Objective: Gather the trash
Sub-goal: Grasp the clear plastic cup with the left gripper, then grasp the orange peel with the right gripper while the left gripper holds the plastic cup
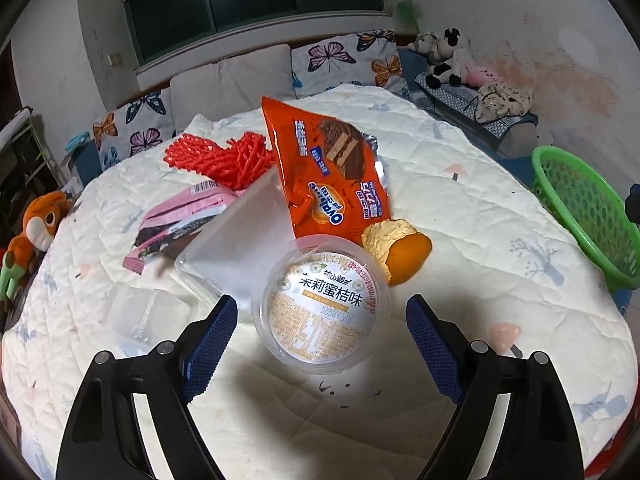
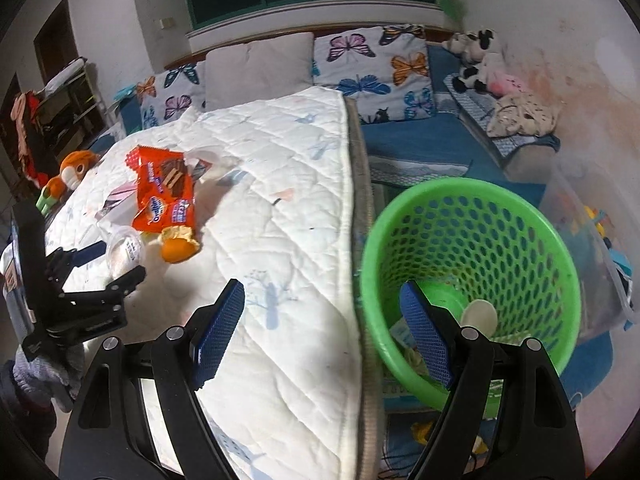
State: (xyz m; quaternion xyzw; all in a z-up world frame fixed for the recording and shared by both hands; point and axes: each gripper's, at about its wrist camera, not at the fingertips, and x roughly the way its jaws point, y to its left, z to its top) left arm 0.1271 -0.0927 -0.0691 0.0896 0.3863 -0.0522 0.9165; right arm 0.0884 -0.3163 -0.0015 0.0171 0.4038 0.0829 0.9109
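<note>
Trash lies on the white quilted bed (image 1: pixel 460 200): a clear plastic cup with a printed lid (image 1: pixel 320 308), an orange snack wrapper (image 1: pixel 324 172), orange peel (image 1: pixel 396 250), red foam net (image 1: pixel 220 156), a pink wrapper (image 1: pixel 180 216) and clear plastic packaging (image 1: pixel 240 232). My left gripper (image 1: pixel 322 316) is open, its fingers on either side of the cup, apart from it. My right gripper (image 2: pixel 322 304) is open and empty over the bed edge, beside the green basket (image 2: pixel 480 248), which holds some trash. The left gripper (image 2: pixel 116 260) shows in the right wrist view at the cup (image 2: pixel 124 248).
Butterfly pillows (image 1: pixel 348 60) and a grey cushion (image 1: pixel 232 88) line the head of the bed. An orange plush toy (image 1: pixel 36 228) sits at the bed's left edge. Plush toys (image 1: pixel 444 56) lie on a side bench. A clear storage box (image 2: pixel 592 232) stands right of the basket.
</note>
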